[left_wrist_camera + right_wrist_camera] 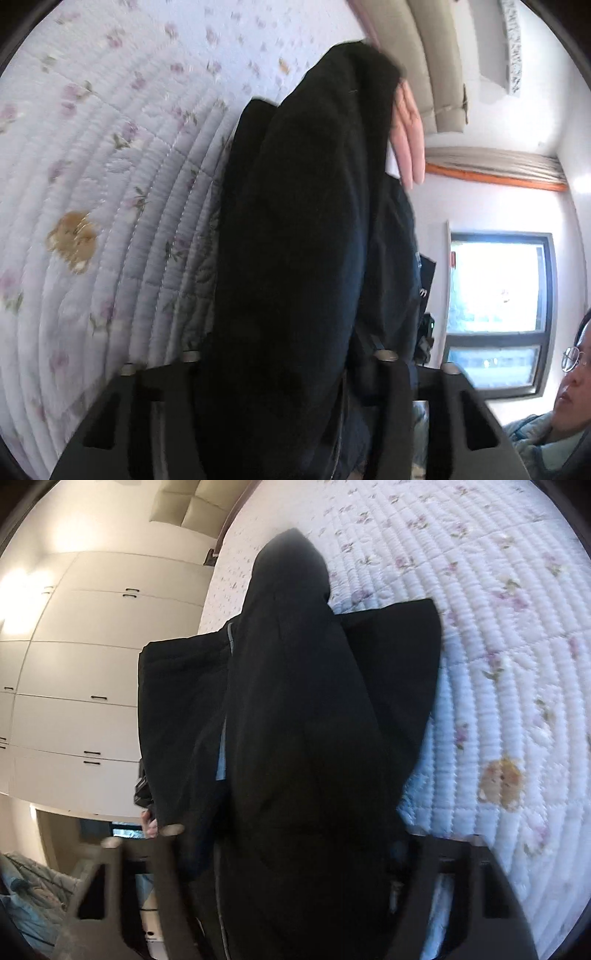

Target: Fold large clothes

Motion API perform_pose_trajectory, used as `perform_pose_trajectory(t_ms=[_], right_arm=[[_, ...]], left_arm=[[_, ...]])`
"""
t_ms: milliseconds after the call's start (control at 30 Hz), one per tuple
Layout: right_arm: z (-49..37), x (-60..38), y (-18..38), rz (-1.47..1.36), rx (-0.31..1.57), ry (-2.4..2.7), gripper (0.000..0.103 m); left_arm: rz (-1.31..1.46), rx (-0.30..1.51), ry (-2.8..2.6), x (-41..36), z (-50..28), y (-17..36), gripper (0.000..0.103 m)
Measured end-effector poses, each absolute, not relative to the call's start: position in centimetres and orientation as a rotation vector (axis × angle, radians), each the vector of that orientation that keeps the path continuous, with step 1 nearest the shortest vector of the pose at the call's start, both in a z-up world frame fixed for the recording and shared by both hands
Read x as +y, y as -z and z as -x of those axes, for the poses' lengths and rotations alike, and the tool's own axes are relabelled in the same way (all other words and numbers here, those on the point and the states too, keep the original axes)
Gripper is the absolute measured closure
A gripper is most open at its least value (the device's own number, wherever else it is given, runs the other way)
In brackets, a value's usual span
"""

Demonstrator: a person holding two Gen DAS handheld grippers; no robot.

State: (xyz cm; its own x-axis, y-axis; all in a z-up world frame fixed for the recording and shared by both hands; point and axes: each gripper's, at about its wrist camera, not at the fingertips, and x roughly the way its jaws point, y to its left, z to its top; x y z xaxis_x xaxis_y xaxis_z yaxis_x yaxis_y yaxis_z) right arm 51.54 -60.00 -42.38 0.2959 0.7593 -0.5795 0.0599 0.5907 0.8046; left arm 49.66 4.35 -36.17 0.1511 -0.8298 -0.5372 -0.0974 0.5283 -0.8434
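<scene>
A large black garment hangs between my two grippers above a quilted floral bedspread. My left gripper is shut on the black garment, whose bulk fills the gap between its fingers and hides the tips. In the right wrist view the same black garment drapes forward from my right gripper, which is shut on it. A flat part of the garment lies on the bedspread behind the hanging fold.
A pink pillow and a beige headboard stand beyond the garment. A window and the person's face are at the right. White wardrobe doors stand left of the bed. A brown patch marks the quilt.
</scene>
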Motion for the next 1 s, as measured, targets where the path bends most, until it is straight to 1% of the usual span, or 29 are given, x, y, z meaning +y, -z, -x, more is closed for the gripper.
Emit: perform_pose_trajectory(t_ms=[100, 133, 167, 267, 433, 500, 633, 800, 1000], right_arm=[[-51.1, -58.7, 41.3, -0.792, 1.175, -0.505, 0.053], [-51.0, -58.3, 40.8, -0.777, 1.168, -0.494, 0.055], [-50.7, -57.8, 40.2, -0.758, 1.159, -0.488, 0.059], [-49.5, -56.1, 37.8, -0.732, 1.112, -0.497, 0.063], [-48.7, -52.3, 33.0, -0.622, 1.057, -0.524, 0.064], [-48.6, -51.3, 31.5, -0.595, 1.039, -0.523, 0.064], [-48.5, -50.8, 30.8, -0.600, 1.000, -0.507, 0.064], [-47.7, -49.9, 31.6, -0.620, 1.000, -0.455, 0.064], [-46.9, -49.4, 29.5, -0.630, 1.054, -0.390, 0.064]], left_arm=[[0.872, 1.251, 0.621, 4.3, -47.6, 33.6, 0.067], [0.871, 1.229, 0.620, 4.2, -46.9, 32.7, 0.067], [0.874, 1.205, 0.627, 4.1, -46.2, 31.6, 0.068], [0.865, 1.150, 0.651, 3.2, -44.4, 28.4, 0.070], [0.775, 1.110, 0.704, 2.3, -41.2, 22.5, 0.071], [0.770, 1.093, 0.723, 2.8, -40.0, 21.0, 0.071], [0.774, 1.056, 0.779, 5.1, -36.3, 17.9, 0.071], [0.766, 1.054, 0.833, 7.4, -32.4, 16.0, 0.071], [0.760, 1.084, 0.819, 9.0, -28.7, 16.7, 0.072]])
